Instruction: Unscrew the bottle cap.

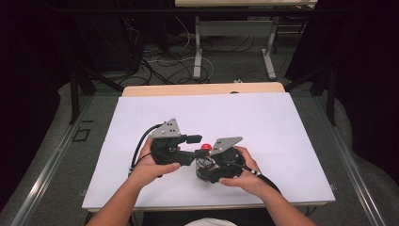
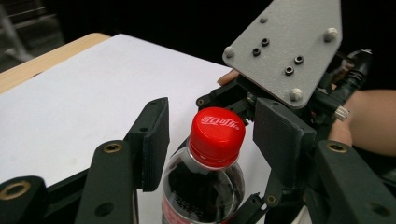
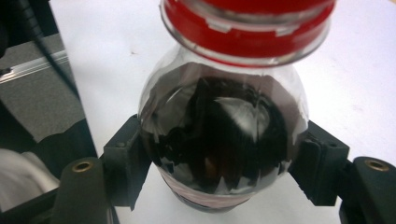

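Bottle [image 3: 222, 140] of dark cola stands near the counter's [image 1: 263, 122] front edge, right tongs [image 3: 219, 163] clamped on its shoulder, left tongs [image 2: 210, 135] spread wide either side of the red cap [image 2: 217, 135].

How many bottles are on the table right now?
1: the bottle, red-capped, stands between the two hands near the table's front, held by the right hand-held gripper.

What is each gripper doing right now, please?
Left gripper: open, jaws either side of the red cap, not touching.
Right gripper: shut on the cola bottle.
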